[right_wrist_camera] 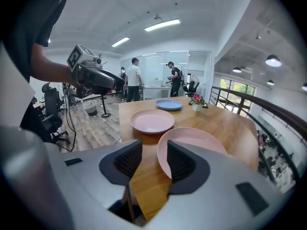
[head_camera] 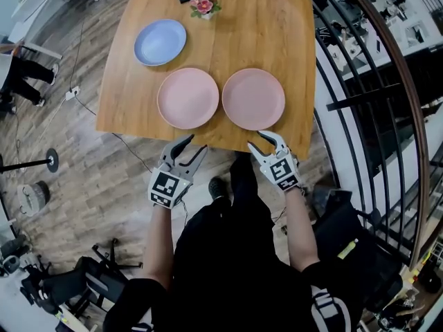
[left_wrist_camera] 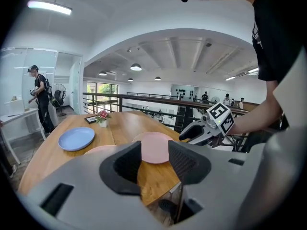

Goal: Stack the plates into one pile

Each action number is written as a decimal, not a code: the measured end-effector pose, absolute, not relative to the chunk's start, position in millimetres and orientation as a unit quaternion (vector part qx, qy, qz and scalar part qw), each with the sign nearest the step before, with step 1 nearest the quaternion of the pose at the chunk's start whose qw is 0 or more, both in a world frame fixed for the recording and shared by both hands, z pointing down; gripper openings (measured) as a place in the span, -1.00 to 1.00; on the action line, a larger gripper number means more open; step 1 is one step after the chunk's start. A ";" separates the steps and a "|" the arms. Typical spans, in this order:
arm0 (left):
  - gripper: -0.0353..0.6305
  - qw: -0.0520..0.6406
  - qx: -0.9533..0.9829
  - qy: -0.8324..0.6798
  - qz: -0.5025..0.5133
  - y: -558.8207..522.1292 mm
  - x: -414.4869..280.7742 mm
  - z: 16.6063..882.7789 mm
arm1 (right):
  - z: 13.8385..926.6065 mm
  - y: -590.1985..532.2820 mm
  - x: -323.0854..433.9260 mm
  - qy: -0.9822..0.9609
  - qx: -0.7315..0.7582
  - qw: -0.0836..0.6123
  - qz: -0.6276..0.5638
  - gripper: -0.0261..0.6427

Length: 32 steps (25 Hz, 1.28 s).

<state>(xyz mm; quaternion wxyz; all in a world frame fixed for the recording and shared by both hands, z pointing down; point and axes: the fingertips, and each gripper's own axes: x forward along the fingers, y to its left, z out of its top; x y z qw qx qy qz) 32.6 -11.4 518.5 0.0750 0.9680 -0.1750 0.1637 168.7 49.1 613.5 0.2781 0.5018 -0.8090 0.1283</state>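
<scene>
Here both grippers hang just short of the near edge of the tabletop [head_camera: 277, 26], jaws well apart and empty. Ahead of the left gripper [head_camera: 196, 144] lies one pink plate [head_camera: 187, 97], half hidden behind its left jaw in that gripper's view. The near rim of the second pink plate [right_wrist_camera: 196, 140] vanishes behind the right jaw of the right gripper [right_wrist_camera: 154, 159] (blue plate [head_camera: 160, 41] far beyond, unobstructed).

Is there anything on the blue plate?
Empty. The blue plate lies flat on the wooden table, and its whole inside shows plain blue, with nothing on it.
</scene>
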 end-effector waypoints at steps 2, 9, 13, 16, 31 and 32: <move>-0.32 0.077 0.968 -0.174 0.163 -14.3 35.4 518.7 | 621.3 46.1 170.2 -0.809 0.497 0.284 0.130 -0.42; -0.32 0.079 0.966 -0.171 0.176 -20.8 45.0 532.3 | 653.3 41.3 177.6 -0.806 0.483 0.312 0.141 -0.44; -0.32 0.086 0.965 -0.170 0.182 -23.5 48.5 541.6 | 670.2 39.7 181.1 -0.800 0.477 0.338 0.136 -0.46; -0.32 0.088 0.963 -0.171 0.187 -27.5 49.8 547.5 | 679.8 34.7 183.5 -0.799 0.472 0.345 0.141 -0.46; -0.32 0.096 0.958 -0.186 0.197 -37.5 44.5 558.8 | 726.0 28.3 183.4 -0.796 0.439 0.387 0.153 -0.45; -0.32 0.097 0.957 -0.188 0.197 -37.6 44.2 559.6 | 727.0 27.9 183.7 -0.796 0.439 0.388 0.154 -0.45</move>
